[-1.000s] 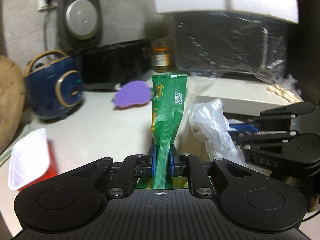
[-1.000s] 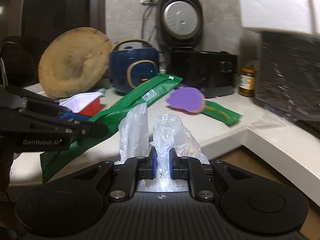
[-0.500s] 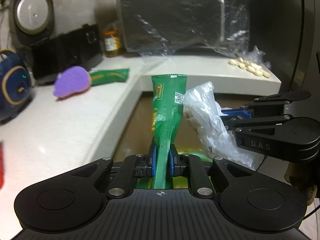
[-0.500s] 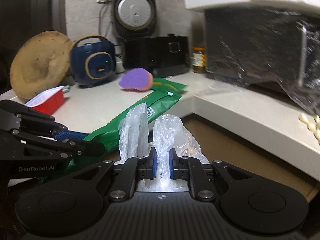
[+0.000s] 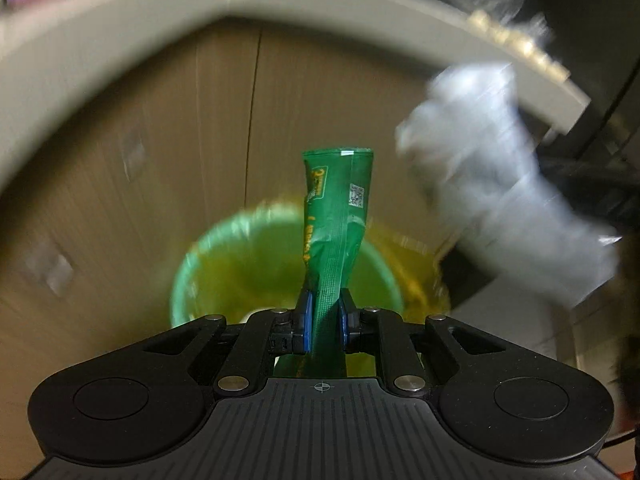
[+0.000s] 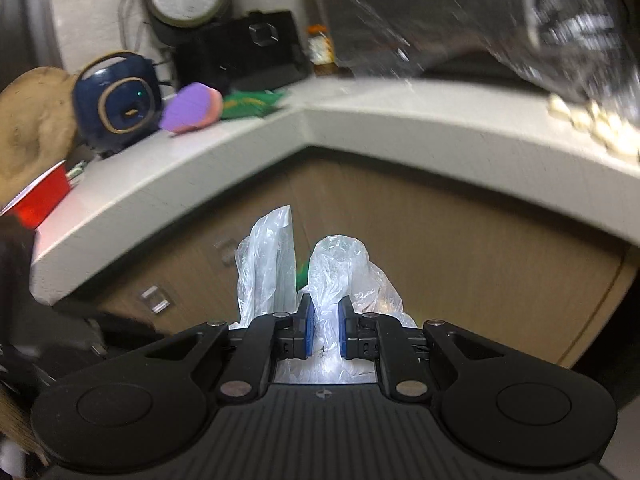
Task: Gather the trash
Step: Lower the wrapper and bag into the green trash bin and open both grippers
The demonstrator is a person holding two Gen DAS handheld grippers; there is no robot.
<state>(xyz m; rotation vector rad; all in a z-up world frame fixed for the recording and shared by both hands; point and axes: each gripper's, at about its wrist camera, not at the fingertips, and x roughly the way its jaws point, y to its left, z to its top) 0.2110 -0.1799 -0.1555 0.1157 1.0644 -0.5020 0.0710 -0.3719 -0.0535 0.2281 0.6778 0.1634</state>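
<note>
Below counter (image 6: 360,120): green-lined bin (image 5: 224,264) under left fingers (image 5: 322,316) pinching green wrapper (image 5: 338,216) | right fingers (image 6: 322,330) pinching clear plastic bag (image 6: 340,268) | step: carrying to bin | next: release over opening

glossy green foil wrapper (image 5: 338,216), crinkled clear plastic bag (image 6: 340,272)

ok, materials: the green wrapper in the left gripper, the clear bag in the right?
Green wrapper: looks like glossy printed plastic film; sheen, sharp creases, flat sealed top edge. A foil lining cannot be told. Clear bag: thin translucent plastic film, probably polyethylene; fine crinkles, light passing through.
</note>
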